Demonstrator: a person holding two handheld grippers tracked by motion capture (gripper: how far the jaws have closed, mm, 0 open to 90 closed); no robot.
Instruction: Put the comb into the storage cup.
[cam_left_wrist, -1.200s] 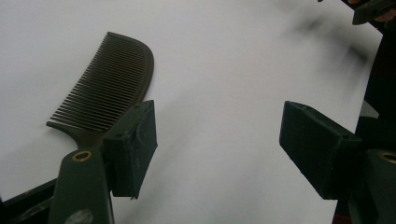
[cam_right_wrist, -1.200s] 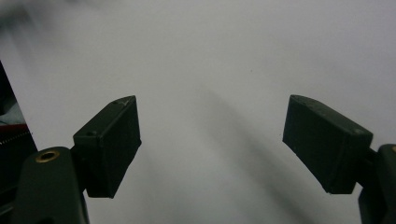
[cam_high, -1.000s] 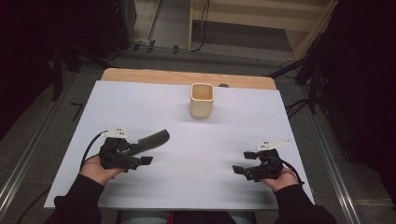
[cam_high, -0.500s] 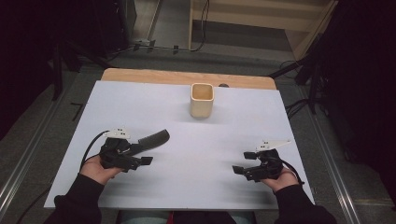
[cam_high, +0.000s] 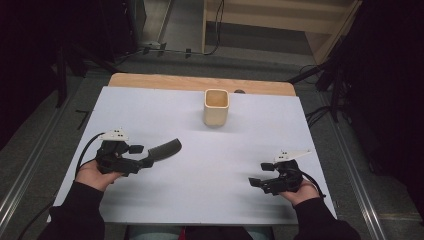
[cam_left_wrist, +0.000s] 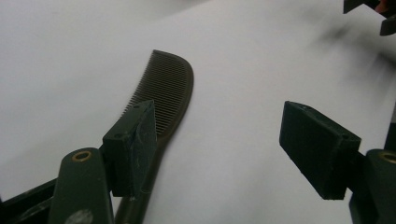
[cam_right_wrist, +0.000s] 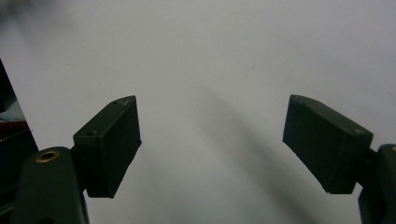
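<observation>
Black sleeves, black left gripper (cam_high: 142, 161) and right gripper (cam_high: 258, 183) with white top plates, brass-ringed screw holes, trailing black cables.

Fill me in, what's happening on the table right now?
A person holds a gripper in each hand over a white table. The left gripper is open beside a dark comb lying flat; the comb's handle runs under one of its fingers, so nothing is grasped yet. The right gripper is open over bare table on the other side. A tan square cup stands upright near the far edge, untouched.
</observation>
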